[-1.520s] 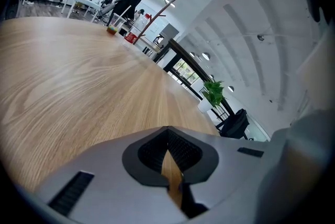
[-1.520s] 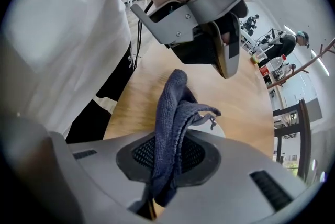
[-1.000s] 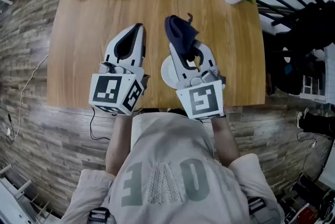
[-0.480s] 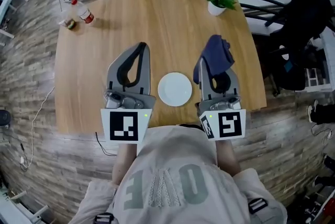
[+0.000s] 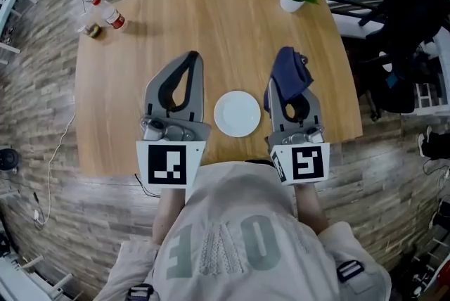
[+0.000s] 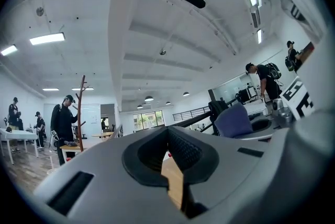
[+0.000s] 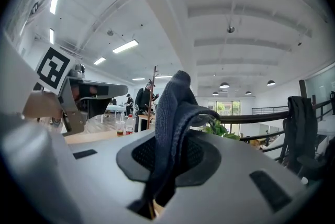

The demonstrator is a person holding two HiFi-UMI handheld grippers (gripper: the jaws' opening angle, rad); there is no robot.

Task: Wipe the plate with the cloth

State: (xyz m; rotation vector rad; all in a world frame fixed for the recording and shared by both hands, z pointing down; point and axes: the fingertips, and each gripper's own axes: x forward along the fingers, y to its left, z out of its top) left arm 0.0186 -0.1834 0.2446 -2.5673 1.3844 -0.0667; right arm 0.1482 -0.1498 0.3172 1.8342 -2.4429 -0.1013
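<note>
**Head view.** The white plate (image 5: 237, 113) carries nothing and lies at lower centre of the table (image 5: 211, 18), between 2 grippers that are both clear of it. The left gripper (image 5: 191, 60), left of the plate, is clenched on nothing. The right gripper (image 5: 283, 66), right of the plate, clamps the dark blue cloth (image 5: 292, 74), which bunches over its tips.

Wiping appears not yet begun. To do it well:
- Tip the right gripper down so the loose fold, not the jaw tips, meets the plate.
- Sweep lightly, since the plate may slide. The empty gripper could pin its rim.

**Containers.**
- The white pot (image 5: 291, 3), upper right, holds a green plant.
- The bottle (image 5: 109, 13), upper left, has contents that cannot be told.
- The cup (image 5: 89, 29) beside it shows brownish liquid.
</note>
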